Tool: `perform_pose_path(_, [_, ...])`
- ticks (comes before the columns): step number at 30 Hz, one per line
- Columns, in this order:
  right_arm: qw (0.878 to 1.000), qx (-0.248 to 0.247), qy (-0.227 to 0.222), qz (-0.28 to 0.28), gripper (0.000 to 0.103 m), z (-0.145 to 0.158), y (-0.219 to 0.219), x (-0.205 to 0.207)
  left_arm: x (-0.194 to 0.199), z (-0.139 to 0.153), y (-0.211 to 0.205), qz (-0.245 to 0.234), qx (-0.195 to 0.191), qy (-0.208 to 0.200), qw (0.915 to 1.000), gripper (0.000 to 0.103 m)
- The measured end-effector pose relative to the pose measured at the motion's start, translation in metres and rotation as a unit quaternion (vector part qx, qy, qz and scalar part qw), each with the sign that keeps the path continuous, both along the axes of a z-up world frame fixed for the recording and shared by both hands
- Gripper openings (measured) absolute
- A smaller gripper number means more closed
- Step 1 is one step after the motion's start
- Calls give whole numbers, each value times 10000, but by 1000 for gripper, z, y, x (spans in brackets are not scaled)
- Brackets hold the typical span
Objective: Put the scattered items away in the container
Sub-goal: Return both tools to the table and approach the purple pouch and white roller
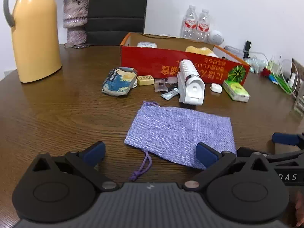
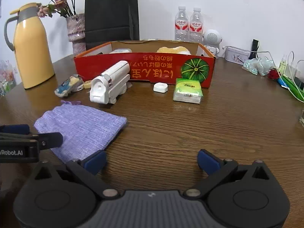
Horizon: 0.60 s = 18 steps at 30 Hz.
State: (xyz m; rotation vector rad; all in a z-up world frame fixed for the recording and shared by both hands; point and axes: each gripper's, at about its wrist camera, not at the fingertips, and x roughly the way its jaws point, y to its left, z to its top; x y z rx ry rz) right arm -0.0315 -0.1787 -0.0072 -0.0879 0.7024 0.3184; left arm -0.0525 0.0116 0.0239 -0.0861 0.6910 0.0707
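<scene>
A red cardboard box (image 1: 171,64) (image 2: 117,70) stands open at the table's middle back, with a yellow item and a white case inside. In front of it lie a white handheld device (image 1: 191,82) (image 2: 109,84), a blue-patterned pouch (image 1: 119,83) (image 2: 66,86), a small yellow block (image 1: 145,80), dark wrappers (image 1: 165,86), a small white square (image 1: 216,87) (image 2: 160,87) and a green tissue pack (image 1: 236,90) (image 2: 188,90). A purple woven drawstring bag (image 1: 180,133) (image 2: 81,129) lies nearest. My left gripper (image 1: 151,154) is open over the bag's near edge. My right gripper (image 2: 152,161) is open and empty over bare table, right of the bag.
A yellow thermos jug (image 1: 34,38) (image 2: 32,47) and a flower vase (image 1: 75,20) (image 2: 76,32) stand at the back left. Two water bottles (image 2: 188,26), a white robot-shaped speaker (image 2: 211,41), a tin, cables and clutter (image 2: 266,66) line the back right.
</scene>
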Motion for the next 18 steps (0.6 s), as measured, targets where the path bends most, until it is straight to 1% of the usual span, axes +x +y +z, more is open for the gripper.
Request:
perform_pose_path(5, [10000,-1,7,-41,103,-3,1,1,1,-3,-9,-7,287,98,9995,103])
perform_pose_path(18, [10000,-3,-1,-40,103,-3,1,1,0,-3,-9,-7,284,87,9996,103])
